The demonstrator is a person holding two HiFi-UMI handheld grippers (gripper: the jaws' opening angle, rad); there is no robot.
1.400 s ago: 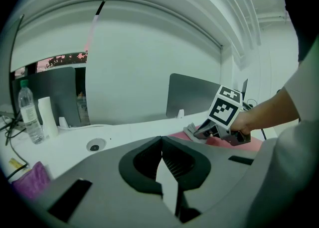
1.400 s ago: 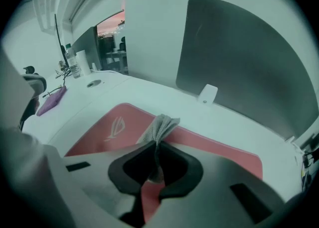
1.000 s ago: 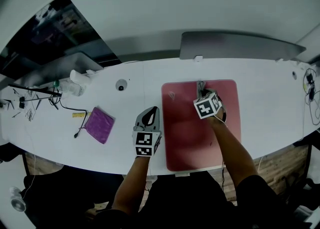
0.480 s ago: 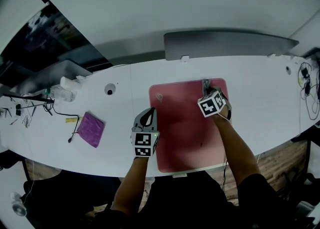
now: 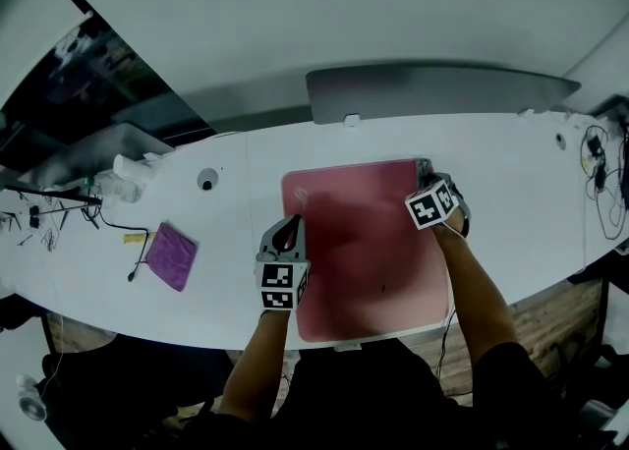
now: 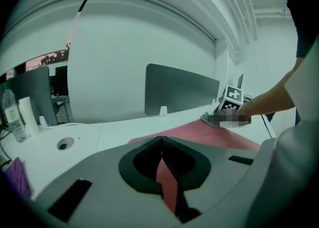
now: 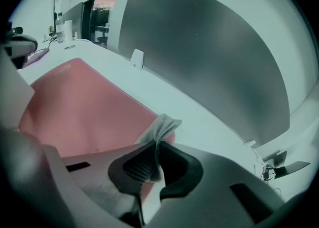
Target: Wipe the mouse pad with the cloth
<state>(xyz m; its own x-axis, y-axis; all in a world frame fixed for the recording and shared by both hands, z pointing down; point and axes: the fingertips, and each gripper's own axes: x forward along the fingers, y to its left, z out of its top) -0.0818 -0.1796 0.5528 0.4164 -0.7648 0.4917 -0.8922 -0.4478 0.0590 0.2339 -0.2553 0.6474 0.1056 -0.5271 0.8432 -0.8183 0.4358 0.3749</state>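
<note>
Item: mouse pad (image 5: 364, 252). Rounded rectangle in matte pink-red, thin and flat, lying on the near-middle of a smooth white table (image 5: 531, 173). A small pale logo shows near its far left corner.

Item: cloth (image 7: 160, 125). Thin, pale grey and finely woven, bunched into soft folds. It sits at the pad's far right corner, pinched between the closed jaws of the right gripper (image 7: 155, 145), with its free end poking out beyond the tips.

Item: left gripper (image 6: 160, 140). The ribbed dark jaws meet at the tips with nothing caught between them. It sits at the pad's left edge, apparently steadying it.

Progress: wiping looks under way, with the cloth on the pad at one corner. The pad shows no streaks, dust or damp marks, so the area already covered cannot be judged. The wide middle, near and left stretches may be left to do.

Other:
- A purple cloth (image 5: 171, 254), square and nubbly, lies well to the left.
- A clear bottle (image 5: 123, 181) stands far left.
- A grey divider panel (image 5: 432, 92) stands along the far edge.
</note>
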